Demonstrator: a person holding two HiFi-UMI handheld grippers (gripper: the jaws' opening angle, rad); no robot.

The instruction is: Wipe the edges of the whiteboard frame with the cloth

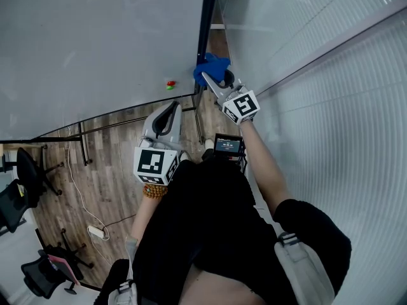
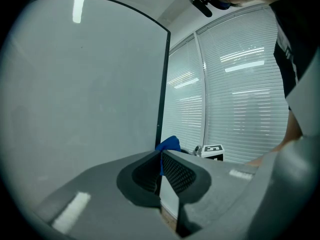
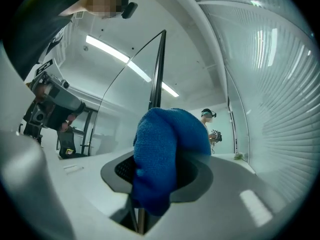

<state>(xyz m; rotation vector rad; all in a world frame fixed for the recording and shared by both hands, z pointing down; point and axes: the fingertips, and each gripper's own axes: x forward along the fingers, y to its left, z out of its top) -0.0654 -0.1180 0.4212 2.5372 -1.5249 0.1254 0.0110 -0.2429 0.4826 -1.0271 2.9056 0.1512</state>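
Right gripper (image 1: 215, 81): jaws clamped on the cloth, held apart only by its bulk.
Cloth (image 3: 159, 154): blue and bunched, bulging up over the jaw tips. In the head view it sits upper centre, against the frame.
Frame (image 1: 205, 30): a dark strip up the board's right edge. In the right gripper view it rises straight out from behind the cloth.
Step in hand: probably wiping this right-hand edge.
Doing it well: let the cloth's bulge meet the strip, not the hard jaw tips. Press evenly and run along the strip in one line, following it round the lower corner. Hold the grip tight, since a loose wad could slip out.
Left gripper (image 2: 161, 160): jaws together with nothing between them. It sits lower centre in the head view, below the board's bottom edge and apart from the cloth, apparently idle.
Whiteboard (image 1: 95, 43): fills the upper left. A small red and green marker (image 1: 170, 84) sits near its lower right corner, just left of the cloth.
Containers: none visible in any view.
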